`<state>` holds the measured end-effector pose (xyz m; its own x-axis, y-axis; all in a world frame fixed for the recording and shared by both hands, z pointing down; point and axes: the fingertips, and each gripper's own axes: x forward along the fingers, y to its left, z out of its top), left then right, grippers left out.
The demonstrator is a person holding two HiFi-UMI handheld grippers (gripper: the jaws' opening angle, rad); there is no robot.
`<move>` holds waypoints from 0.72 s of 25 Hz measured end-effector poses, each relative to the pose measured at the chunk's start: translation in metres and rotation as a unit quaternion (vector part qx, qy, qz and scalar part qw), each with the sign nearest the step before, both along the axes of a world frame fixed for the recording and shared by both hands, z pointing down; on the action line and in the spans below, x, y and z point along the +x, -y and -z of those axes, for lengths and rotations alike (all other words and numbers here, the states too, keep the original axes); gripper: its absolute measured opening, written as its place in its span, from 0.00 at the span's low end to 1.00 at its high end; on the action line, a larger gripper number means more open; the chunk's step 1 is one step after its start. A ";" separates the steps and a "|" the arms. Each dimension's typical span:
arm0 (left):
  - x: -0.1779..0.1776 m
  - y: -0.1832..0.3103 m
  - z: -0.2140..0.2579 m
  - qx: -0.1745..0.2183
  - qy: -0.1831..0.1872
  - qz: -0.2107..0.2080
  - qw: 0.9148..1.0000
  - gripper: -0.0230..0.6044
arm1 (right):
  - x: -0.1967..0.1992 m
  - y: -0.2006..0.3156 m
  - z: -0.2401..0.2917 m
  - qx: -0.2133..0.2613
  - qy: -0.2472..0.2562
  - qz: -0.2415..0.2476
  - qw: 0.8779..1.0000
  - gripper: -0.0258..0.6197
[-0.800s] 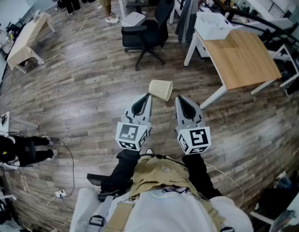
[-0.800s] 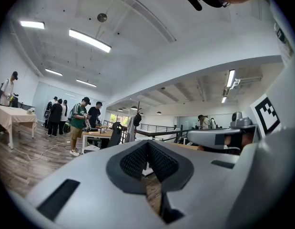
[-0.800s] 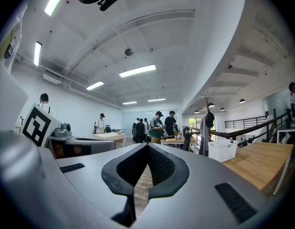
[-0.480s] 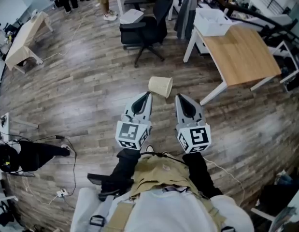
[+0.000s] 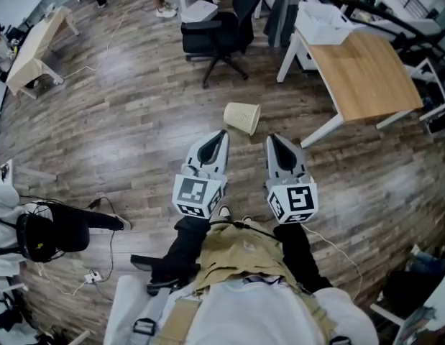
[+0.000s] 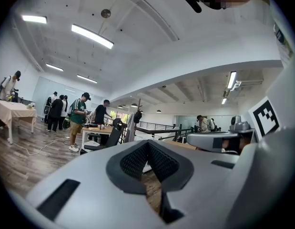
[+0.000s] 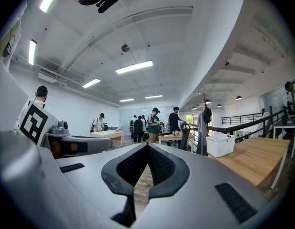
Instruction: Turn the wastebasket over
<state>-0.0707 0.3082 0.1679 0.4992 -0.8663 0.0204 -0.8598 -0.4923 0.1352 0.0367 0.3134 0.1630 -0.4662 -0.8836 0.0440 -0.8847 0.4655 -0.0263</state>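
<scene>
- Because the wastebasket (image 5: pixel 241 117) lies on its side on the wooden floor (image 5: pixel 136 135), ahead of both hand-held grippers and apart from them, its round wall can roll away under a push from one side only.
- Its wall looks perforated and light. A hard pinch on the rim can dent it, and a shallow pinch can slip as the wastebasket swings upright.
- The left hand-held gripper (image 5: pixel 221 134) and the right hand-held gripper (image 5: pixel 272 139) are both clenched, with nothing between the jaws. If contact is made before the jaws part, the wastebasket is only nudged away.
- Both hand-held grippers point level, above the floor. A fast reach downward can strike the floor.
- A desk leg (image 5: pixel 324 131) stands near on the right, and an office chair (image 5: pixel 221 34) stands beyond. A rolling wastebasket can lodge against either.
</scene>
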 end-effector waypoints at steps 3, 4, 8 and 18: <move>-0.004 0.002 -0.005 -0.006 0.000 -0.002 1.000 0.04 | 0.005 0.003 -0.006 -0.008 0.002 -0.014 1.000 0.07; -0.007 0.003 -0.007 -0.007 0.000 -0.001 1.000 0.04 | 0.007 0.005 -0.010 -0.012 0.004 -0.020 1.000 0.07; -0.016 0.009 -0.016 -0.015 -0.003 -0.002 1.000 0.04 | 0.013 0.011 -0.023 -0.032 0.014 -0.043 0.998 0.07; -0.025 0.020 -0.027 -0.026 -0.009 -0.021 0.999 0.04 | -0.001 0.020 -0.033 -0.040 0.012 -0.056 0.998 0.07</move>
